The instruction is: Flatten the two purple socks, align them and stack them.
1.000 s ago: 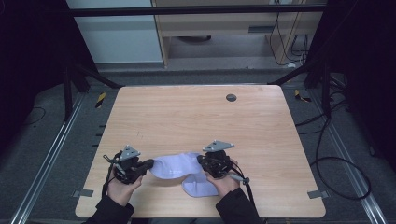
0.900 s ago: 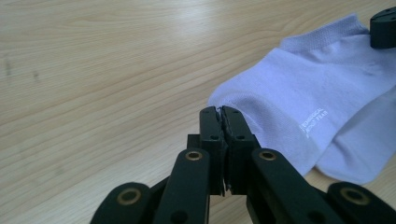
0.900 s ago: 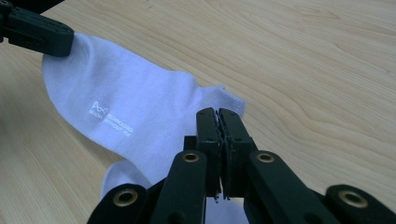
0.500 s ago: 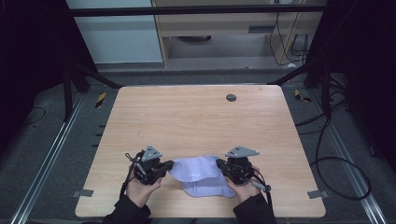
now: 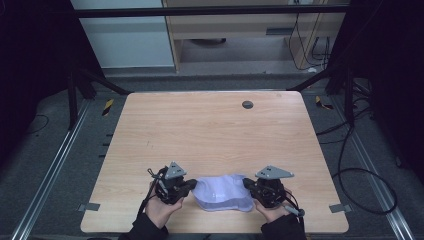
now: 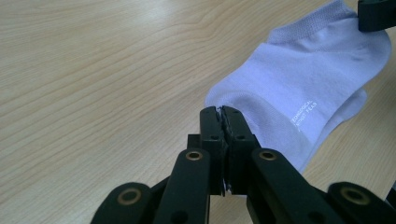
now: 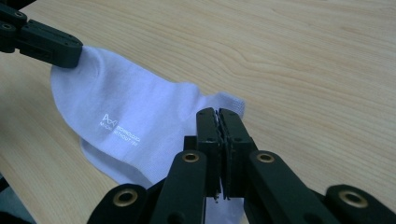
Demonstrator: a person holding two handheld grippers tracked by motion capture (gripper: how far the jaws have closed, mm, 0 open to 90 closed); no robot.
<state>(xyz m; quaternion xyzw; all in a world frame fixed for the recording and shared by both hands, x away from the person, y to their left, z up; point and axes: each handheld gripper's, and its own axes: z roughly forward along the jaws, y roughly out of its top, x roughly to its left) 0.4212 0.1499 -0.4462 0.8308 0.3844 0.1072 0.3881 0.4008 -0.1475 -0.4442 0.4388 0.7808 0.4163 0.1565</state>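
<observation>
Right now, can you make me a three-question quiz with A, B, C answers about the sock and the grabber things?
1. Where on the table does the sock lie?
A. by the near edge
B. at the far edge
C. in the far left corner

2. What colour is the sock?
A. red
B. pale lilac-white
C. black

3. How do the jaws of the left hand-held gripper stand?
A. wide open
B. shut on the sock's edge
C. shut on a cup

Answers:
1 A, the high view shows it between the two hands near the person.
2 B, both gripper views show pale cloth with small white print.
3 B, the jaws are pressed together at the cloth's edge; the right hand-held gripper pinches the other end.
</observation>
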